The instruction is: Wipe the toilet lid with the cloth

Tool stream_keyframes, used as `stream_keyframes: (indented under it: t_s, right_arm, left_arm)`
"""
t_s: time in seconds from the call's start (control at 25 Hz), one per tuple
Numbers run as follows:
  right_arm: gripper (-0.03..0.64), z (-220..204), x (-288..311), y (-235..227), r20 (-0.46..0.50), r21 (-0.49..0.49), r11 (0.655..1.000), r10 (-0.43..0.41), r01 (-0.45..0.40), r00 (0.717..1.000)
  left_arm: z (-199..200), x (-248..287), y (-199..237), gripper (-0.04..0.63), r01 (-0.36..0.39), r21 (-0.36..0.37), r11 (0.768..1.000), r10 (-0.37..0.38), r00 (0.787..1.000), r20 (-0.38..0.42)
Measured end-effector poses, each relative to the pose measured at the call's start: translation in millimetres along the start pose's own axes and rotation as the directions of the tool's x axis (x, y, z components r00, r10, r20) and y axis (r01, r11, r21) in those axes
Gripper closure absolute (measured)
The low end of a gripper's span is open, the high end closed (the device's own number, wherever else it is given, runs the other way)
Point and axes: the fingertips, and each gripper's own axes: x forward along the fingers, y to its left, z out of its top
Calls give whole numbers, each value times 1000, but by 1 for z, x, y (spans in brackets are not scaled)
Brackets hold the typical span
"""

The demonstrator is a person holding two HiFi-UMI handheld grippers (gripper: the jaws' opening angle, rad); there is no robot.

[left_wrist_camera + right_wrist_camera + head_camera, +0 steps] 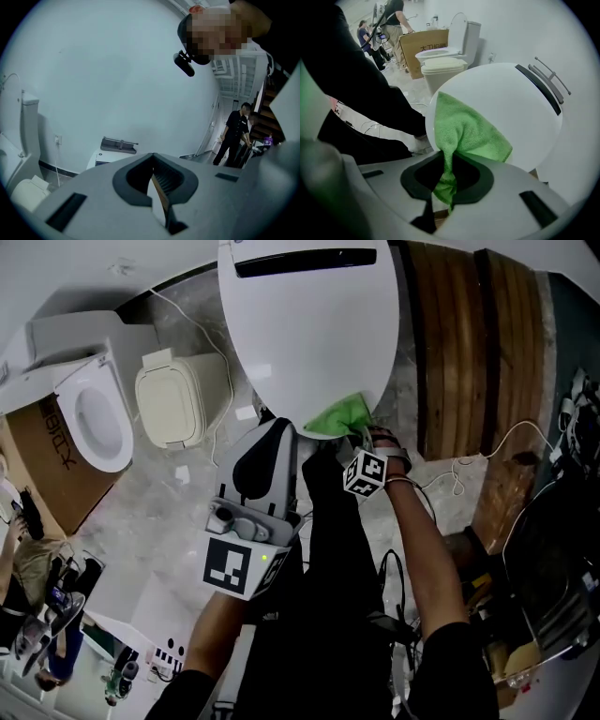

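There are three toilets: one under the large white toilet lid (309,324), plus a cream toilet (171,395) and an open white toilet (98,418), both left of that lid. One green cloth (339,416) lies on the lid's near edge. Two grippers, the left gripper (277,432) and the right gripper (356,439), are just below the lid, each with one marker cube. One cardboard box (47,460) stands far left of the lid.

Toilet lid (309,334) bare beyond cloth (337,416); beige toilet (169,399) crowds left, wooden boards (469,343) right.
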Motion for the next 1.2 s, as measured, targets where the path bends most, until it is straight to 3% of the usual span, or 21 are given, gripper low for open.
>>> stream_keyframes:
  t_s: [0.08,0.16,0.24,0.32,0.44,0.6,0.76,0.92,1.04,1.2]
  right_arm:
    - [551,0,1,8,8,12,1000,25,-25,1000]
    - [551,3,1,21,26,83,990,113,-115,993]
    - [551,13,-5,28,102,216,949,212,-230,972]
    - [551,31,-23,18,239,329,895,230,-301,944]
    - [551,54,-56,-24,408,441,841,123,-313,905]
    - [551,58,-95,-112,485,633,735,-130,-244,865]
    - [551,45,-115,-201,441,738,666,-348,-113,828]
    - [551,33,-120,-273,360,779,627,-469,17,806]
    - [551,26,-113,-317,304,807,586,-512,68,803]
    - [551,16,-96,-360,235,846,527,-510,84,828]
  left_arm:
    - [4,5,-2,594,10,6,1000,-10,1000,15]
    - [3,8,-3,592,18,13,1000,-18,1000,5]
    - [2,12,-5,594,25,14,1000,-25,1000,-9]
    - [3,16,-5,594,34,16,999,-34,999,-15]
    - [5,21,-1,593,41,27,999,-41,999,-22]
    - [11,33,4,594,47,27,999,-46,999,-16]
    - [20,42,12,594,54,31,998,-53,998,-19]
    - [23,50,23,594,57,27,998,-55,997,-51]
    - [26,54,33,594,51,23,998,-50,997,-57]
    - [31,62,41,594,52,19,998,-51,997,-52]
